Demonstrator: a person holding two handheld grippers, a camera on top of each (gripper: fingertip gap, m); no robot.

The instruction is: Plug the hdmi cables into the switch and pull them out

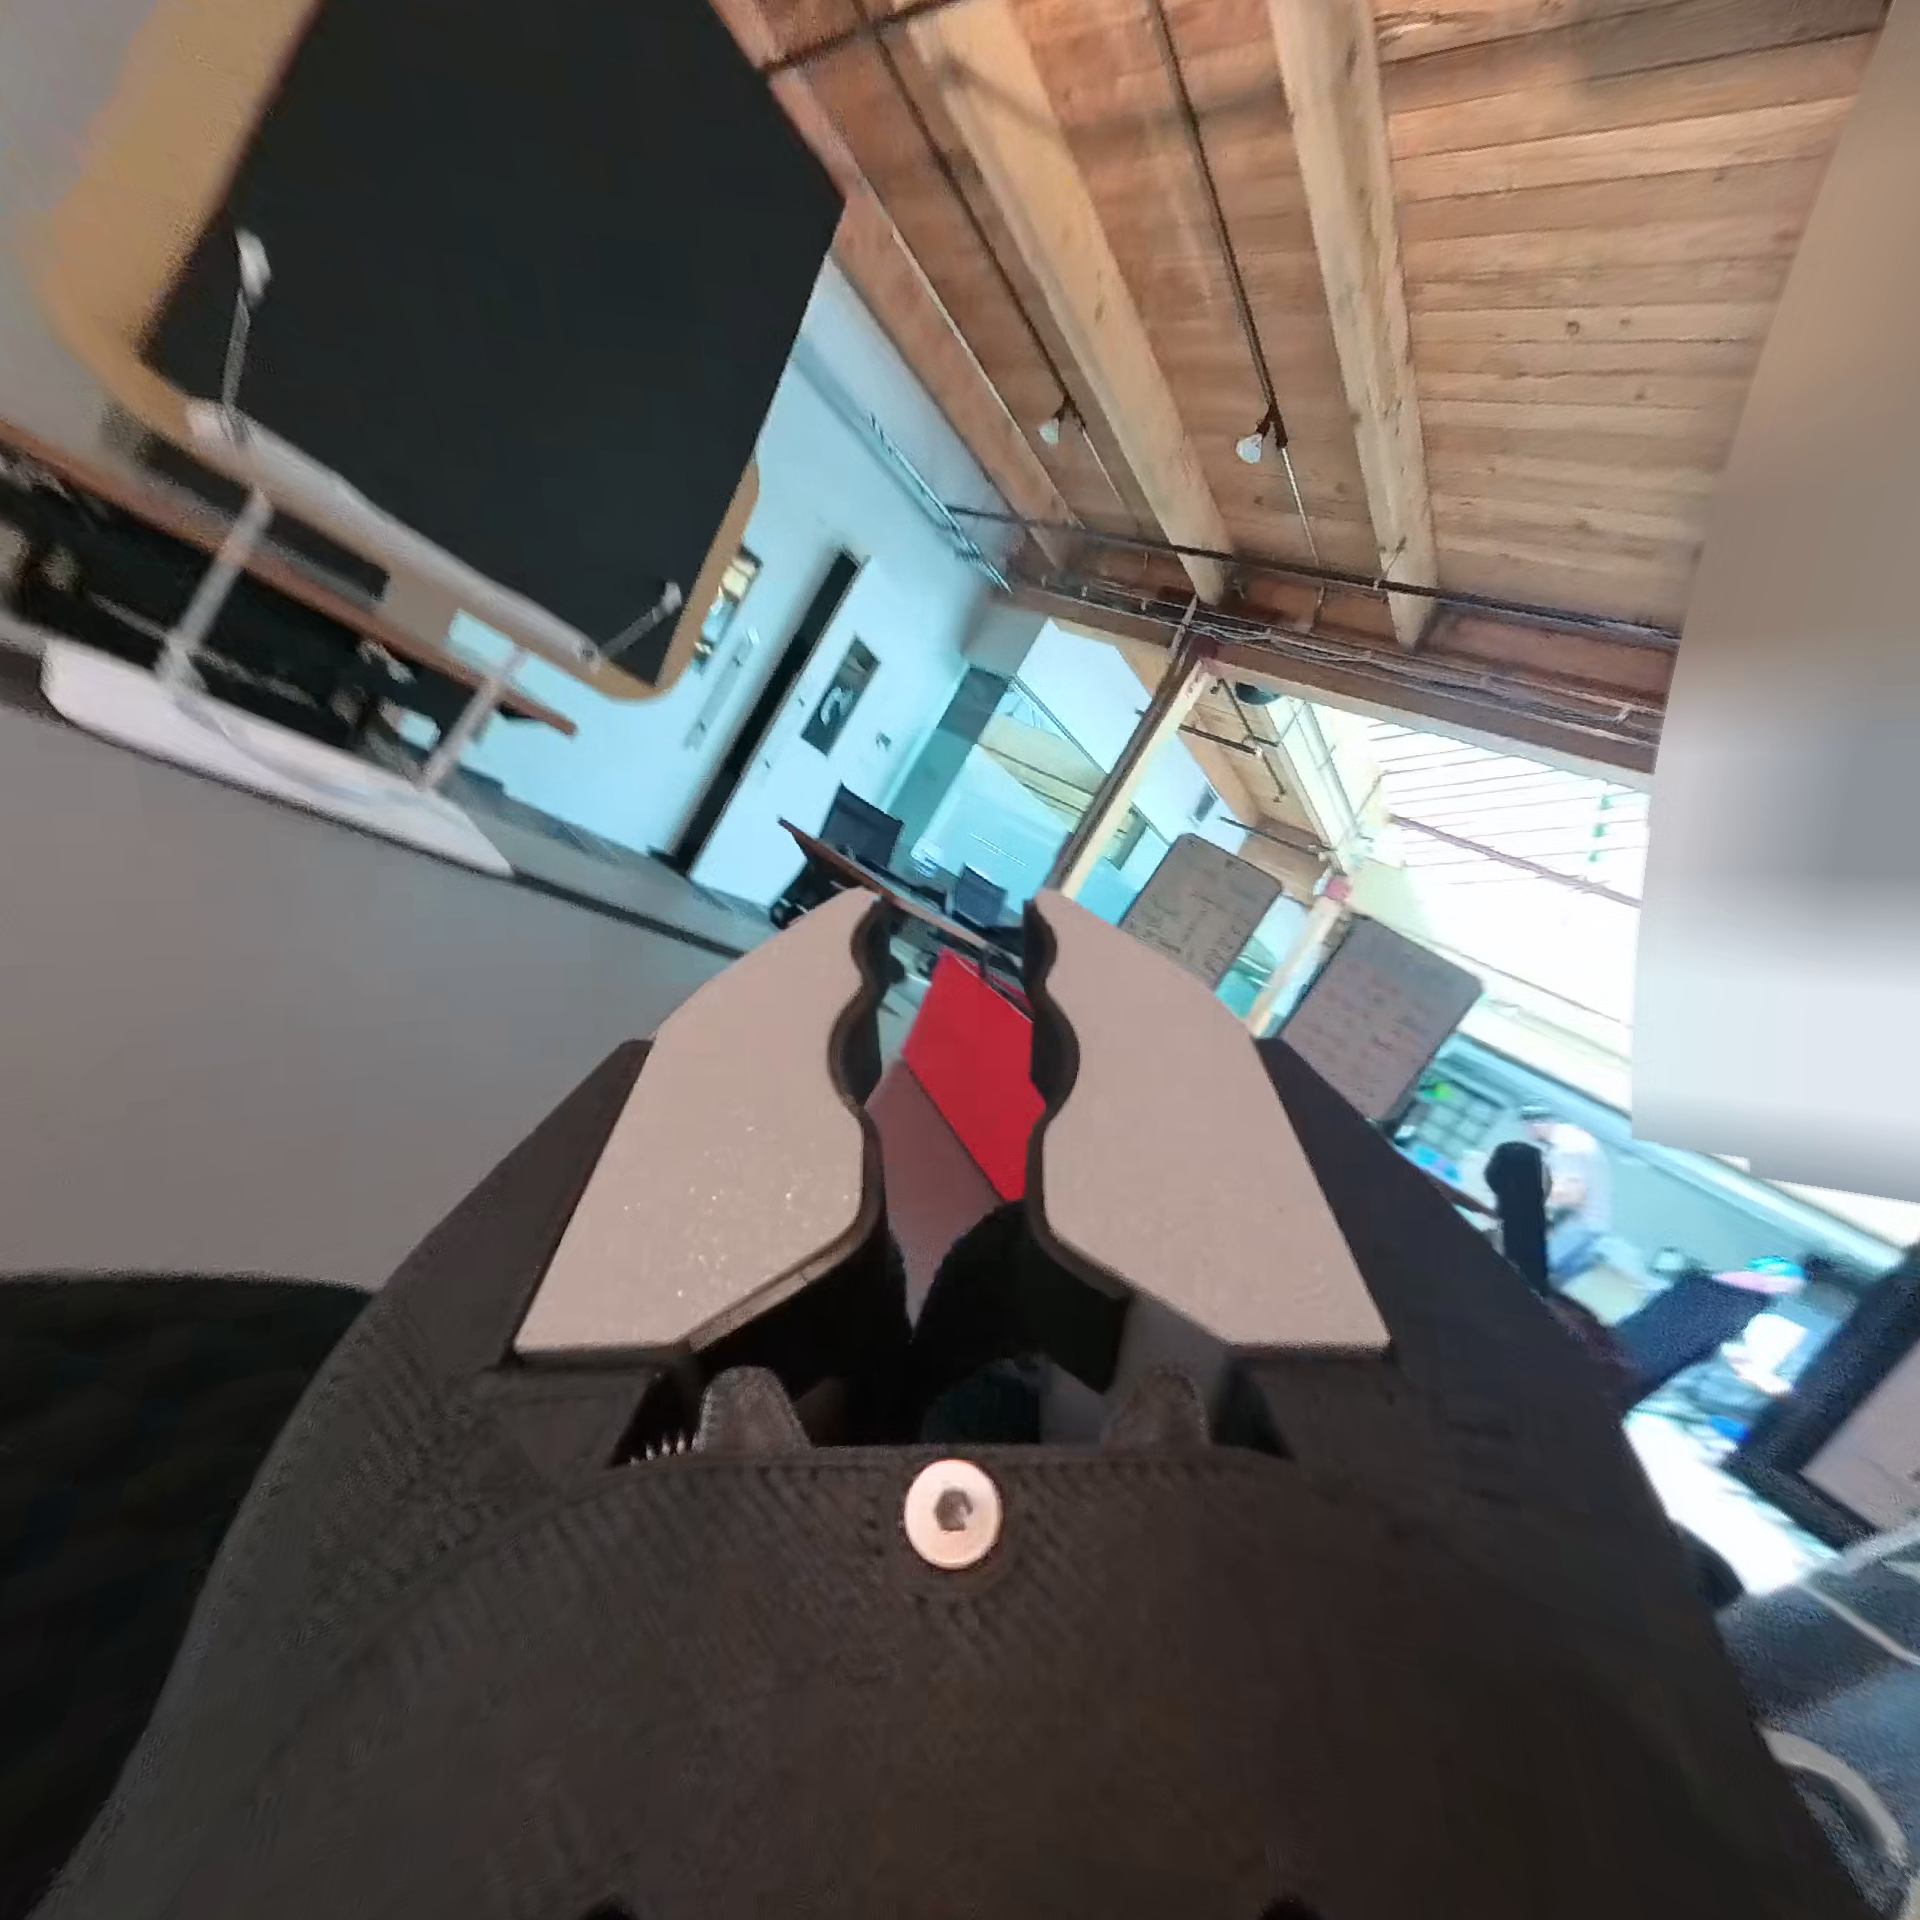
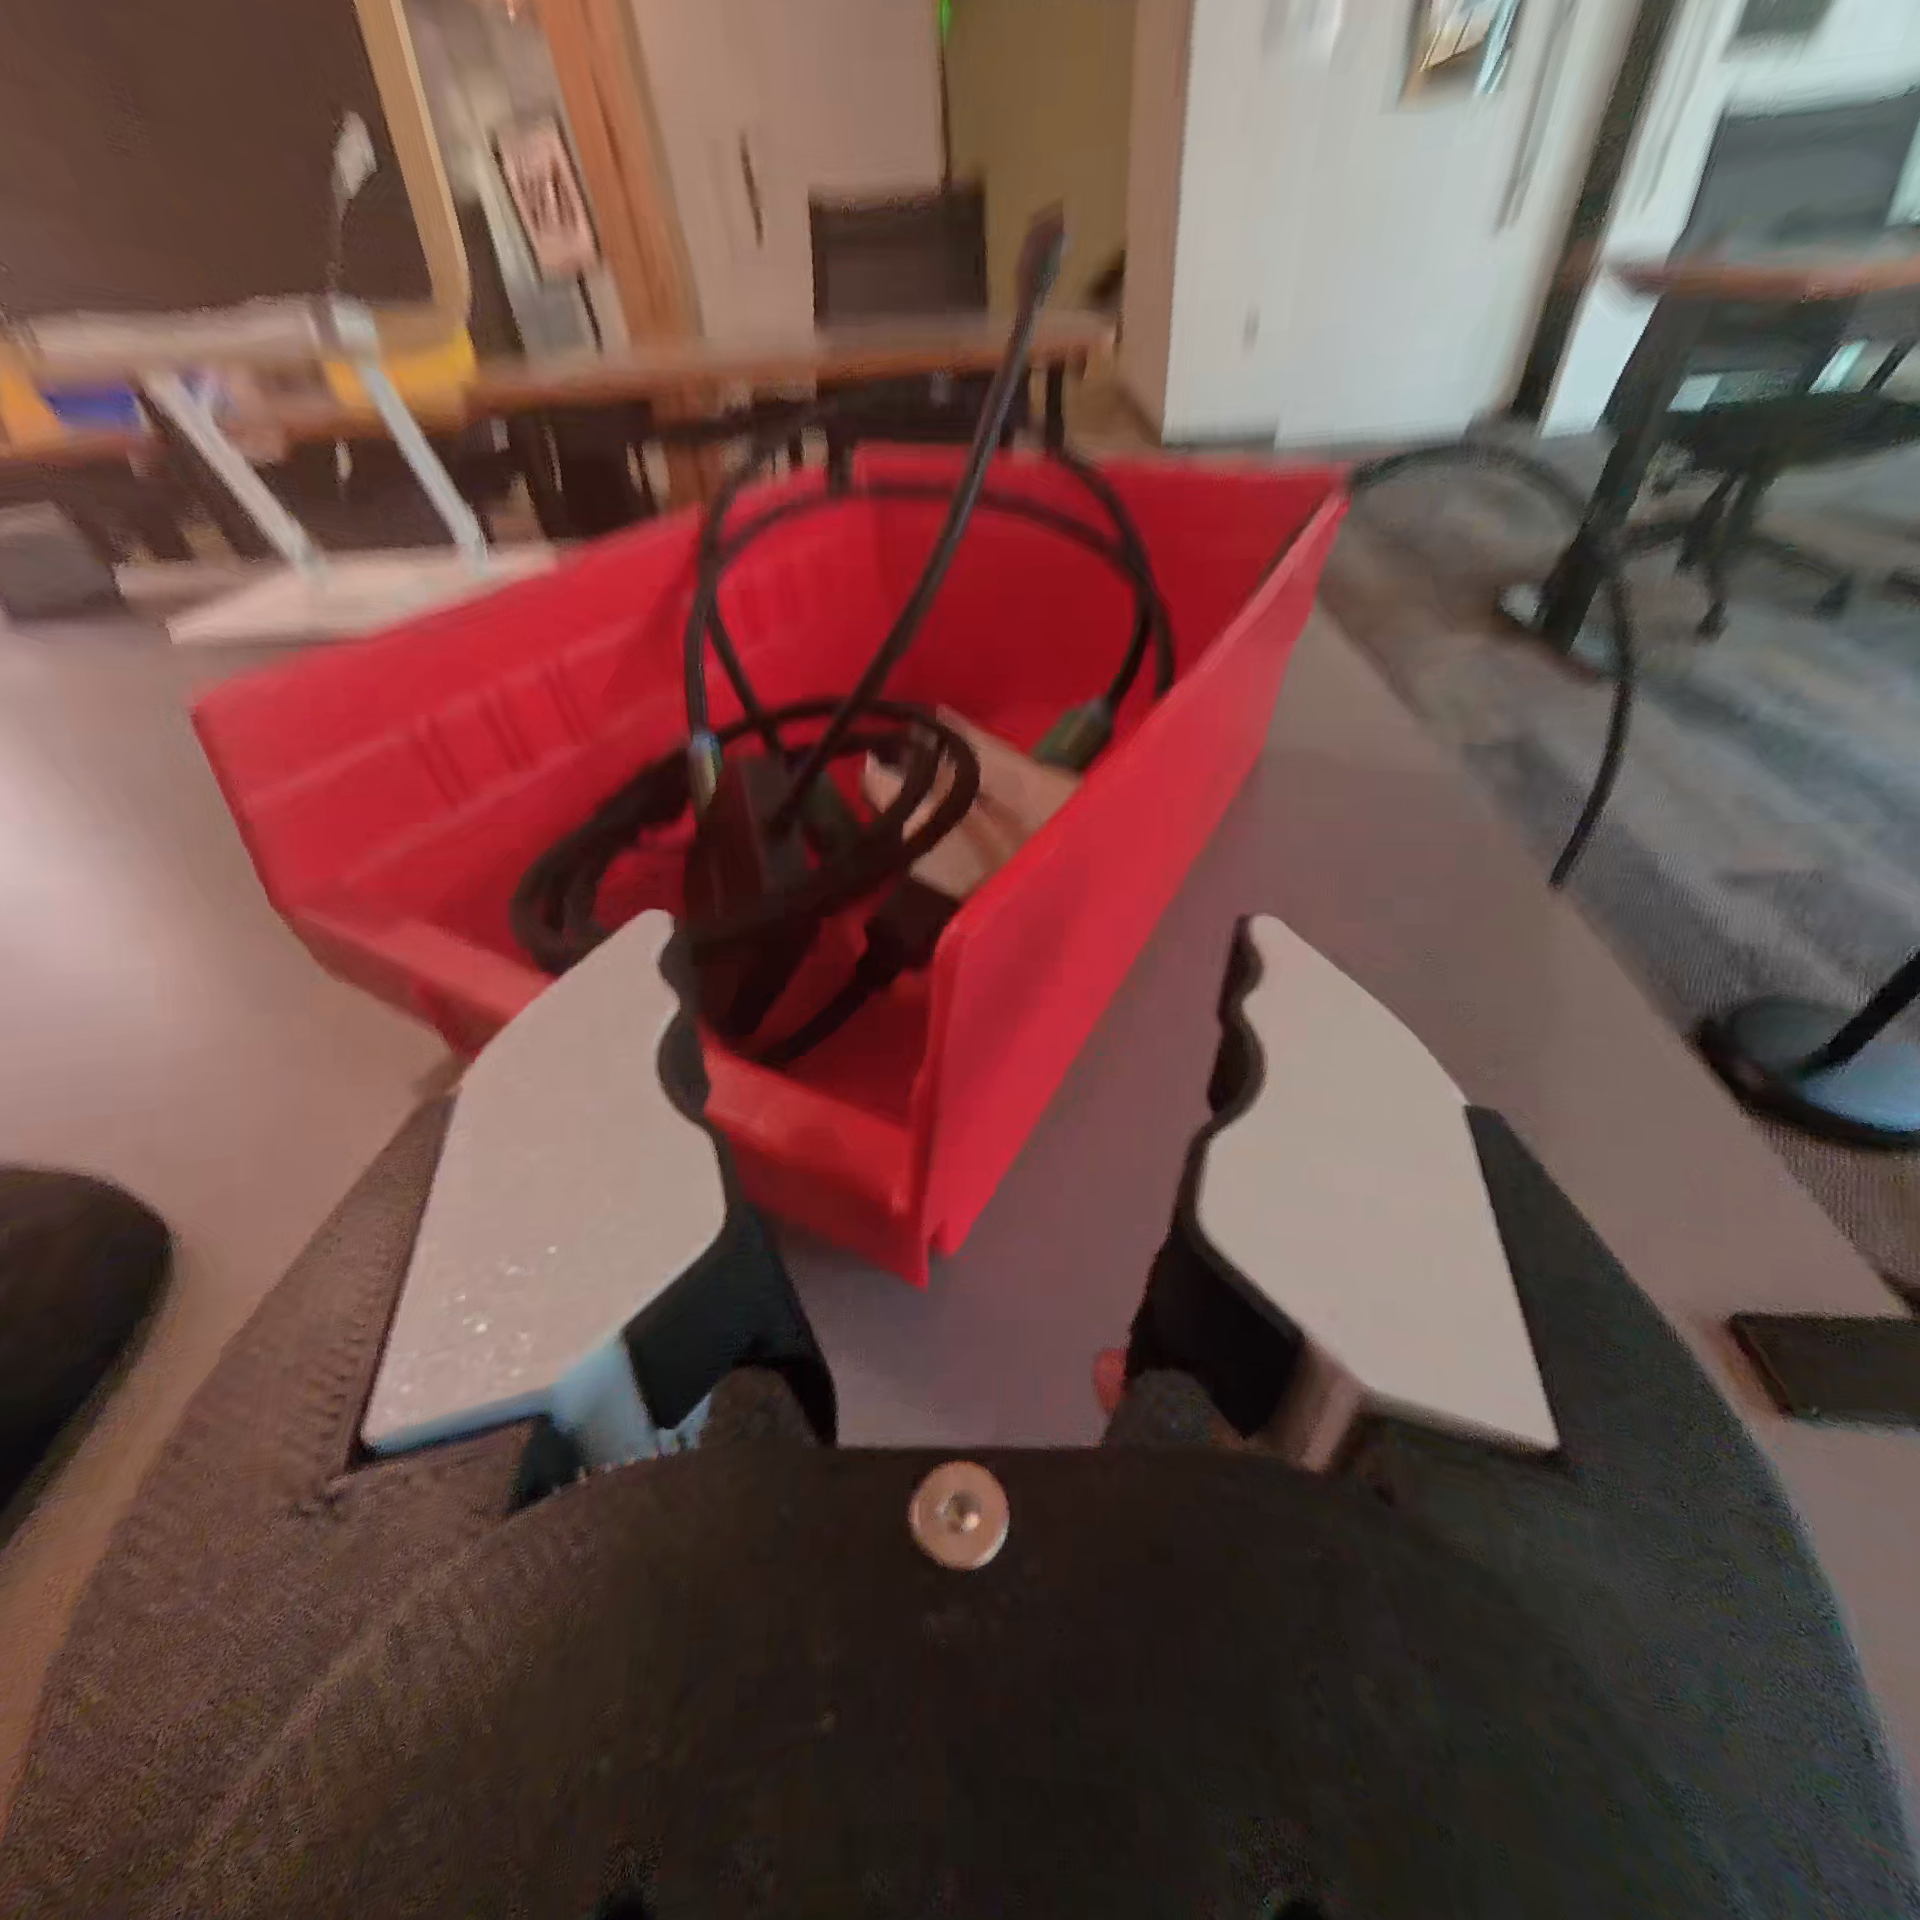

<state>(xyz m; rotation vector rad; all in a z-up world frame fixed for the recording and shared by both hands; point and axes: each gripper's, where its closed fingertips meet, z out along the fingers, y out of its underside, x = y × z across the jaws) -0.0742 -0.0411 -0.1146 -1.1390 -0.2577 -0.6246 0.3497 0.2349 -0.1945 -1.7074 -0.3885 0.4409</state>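
In the right wrist view a red bin (image 2: pixel 1091 883) stands on the grey table (image 2: pixel 1351 831). It holds tangled black HDMI cables (image 2: pixel 582 873) and a dark box that looks like the switch (image 2: pixel 748 862). One cable (image 2: pixel 987 416) sticks up out of the bin, and a green-tinted plug (image 2: pixel 1081 727) lies by the far wall. My right gripper (image 2: pixel 956 935) is open and empty, just short of the bin's near corner. My left gripper (image 1: pixel 951 914) points upward, jaws a narrow gap apart with nothing between them. The red bin (image 1: pixel 966 1039) shows through that gap.
A beige object (image 2: pixel 987 821) lies in the bin beside the cables. A black flat piece (image 2: pixel 1829 1361) lies on the table at the right edge. Desks, chairs and carpet lie beyond the table. The left wrist view mostly shows a wooden ceiling (image 1: pixel 1455 312).
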